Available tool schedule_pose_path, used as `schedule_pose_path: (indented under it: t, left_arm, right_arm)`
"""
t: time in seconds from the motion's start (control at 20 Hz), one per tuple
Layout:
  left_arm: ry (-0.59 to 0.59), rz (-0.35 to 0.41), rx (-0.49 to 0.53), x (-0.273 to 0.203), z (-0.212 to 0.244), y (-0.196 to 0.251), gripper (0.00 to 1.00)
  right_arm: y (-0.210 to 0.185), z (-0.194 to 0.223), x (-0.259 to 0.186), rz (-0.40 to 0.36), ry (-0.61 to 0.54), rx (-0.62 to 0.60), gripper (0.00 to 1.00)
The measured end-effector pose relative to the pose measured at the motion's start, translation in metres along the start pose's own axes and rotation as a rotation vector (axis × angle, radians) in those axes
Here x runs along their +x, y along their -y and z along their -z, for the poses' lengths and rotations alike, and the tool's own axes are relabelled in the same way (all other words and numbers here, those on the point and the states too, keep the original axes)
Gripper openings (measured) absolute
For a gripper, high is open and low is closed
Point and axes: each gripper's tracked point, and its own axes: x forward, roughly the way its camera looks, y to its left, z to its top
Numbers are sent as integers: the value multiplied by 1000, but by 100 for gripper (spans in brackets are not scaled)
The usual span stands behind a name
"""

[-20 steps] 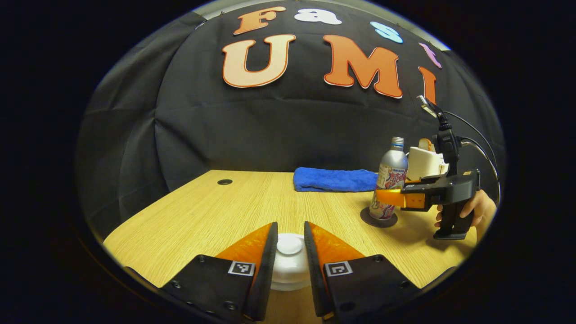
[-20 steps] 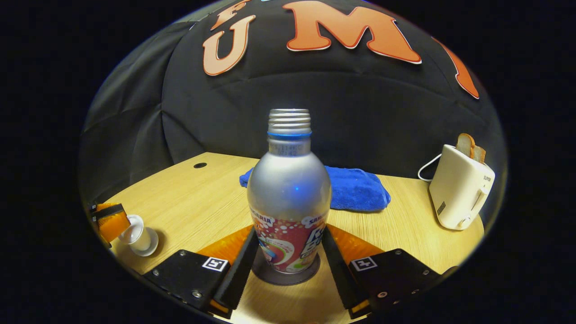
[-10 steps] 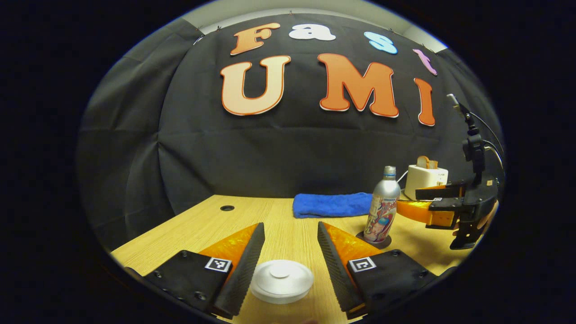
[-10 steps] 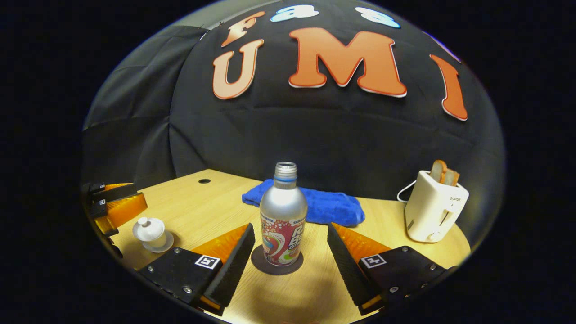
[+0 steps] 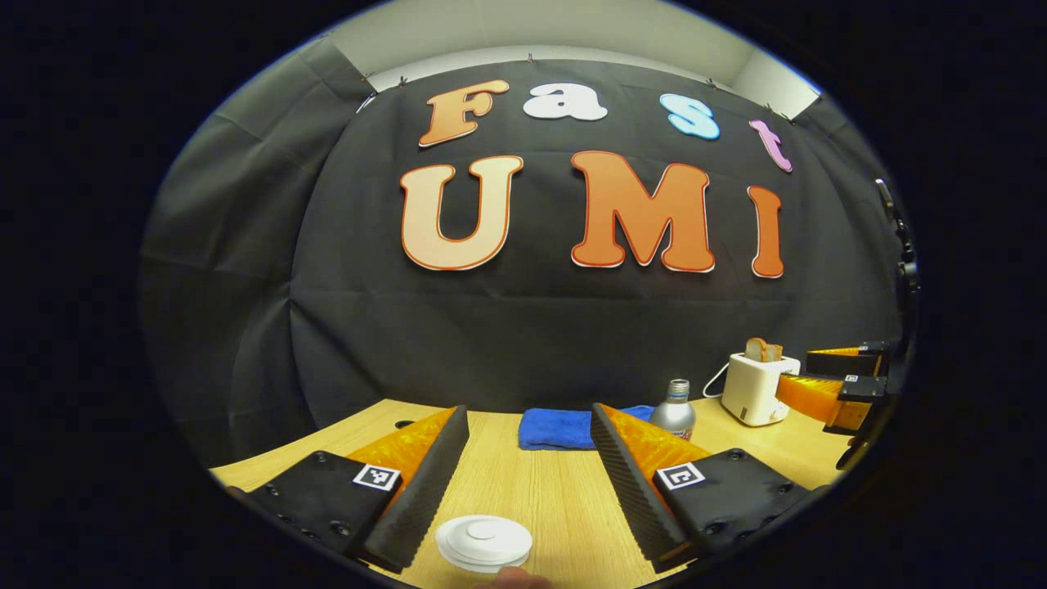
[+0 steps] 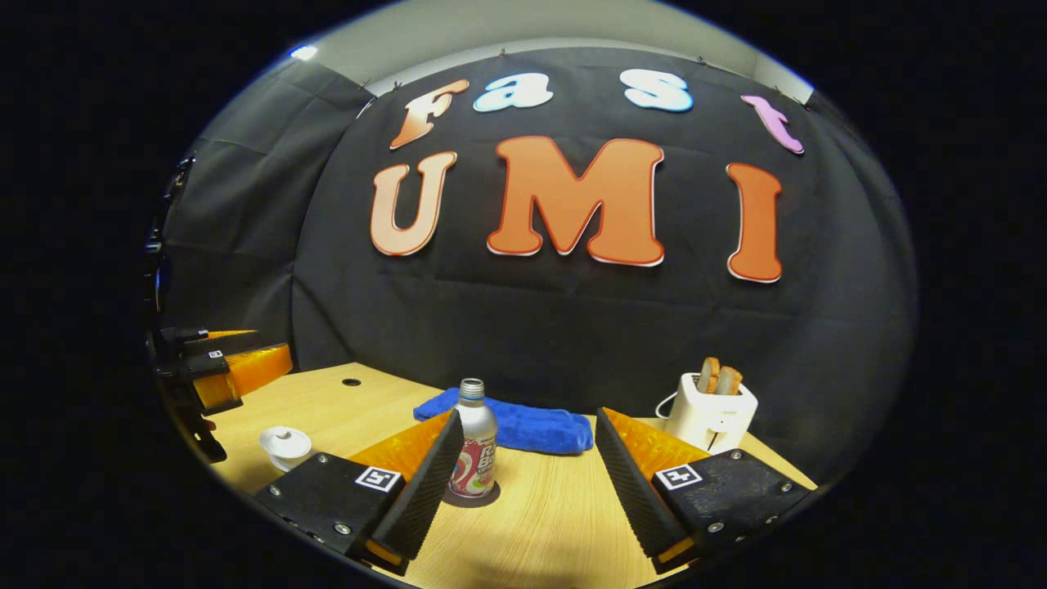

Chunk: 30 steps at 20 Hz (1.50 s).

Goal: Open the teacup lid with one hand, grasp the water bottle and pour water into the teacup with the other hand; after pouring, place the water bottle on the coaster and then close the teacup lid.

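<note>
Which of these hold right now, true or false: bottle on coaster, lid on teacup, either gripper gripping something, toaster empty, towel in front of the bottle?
1. The silver metal water bottle stands upright on the dark round coaster. True.
2. The white round lid sits on the white teacup. True.
3. The right gripper is shut on the bottle. False: its fingers are spread, clear of the bottle.
4. The left gripper holds the lid. False: it is open, touching nothing.
5. The cream toaster is empty. False: toast sticks out of its slots.
6. The blue folded towel lies in front of the bottle. False: it lies behind it.
</note>
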Motion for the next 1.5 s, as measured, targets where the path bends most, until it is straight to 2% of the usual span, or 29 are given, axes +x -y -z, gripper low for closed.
schedule_pose_path:
  t: [0.15,0.2,0.3,0.35,0.4,0.55,0.6,0.95,1.5]
  left_arm:
    - [17,3,-14,-3,-12,5,98]
    - [28,6,-14,-4,-14,7,98]
    - [39,16,-17,-4,-13,10,98]
    - [29,16,-23,-4,-7,9,94]
    - [24,15,-28,-3,-5,10,98]
    - [33,3,-26,-4,-9,6,100]
    - [40,-4,-20,-5,-12,5,98]
    - [46,-19,6,-7,-24,3,100]
    - [30,-10,18,-7,-25,11,98]
  right_arm:
    - [10,-11,-14,28,67,-8,97]
    - [17,-10,-14,52,82,-19,100]
    - [25,0,-17,83,66,-36,97]
    - [26,2,-18,83,60,-39,97]
    - [25,4,-19,80,59,-40,98]
    - [24,-1,-22,74,65,-41,97]
    - [23,-4,-23,70,68,-38,98]
    - [17,-18,-29,40,76,0,99]
    - [25,-17,-33,48,68,11,99]
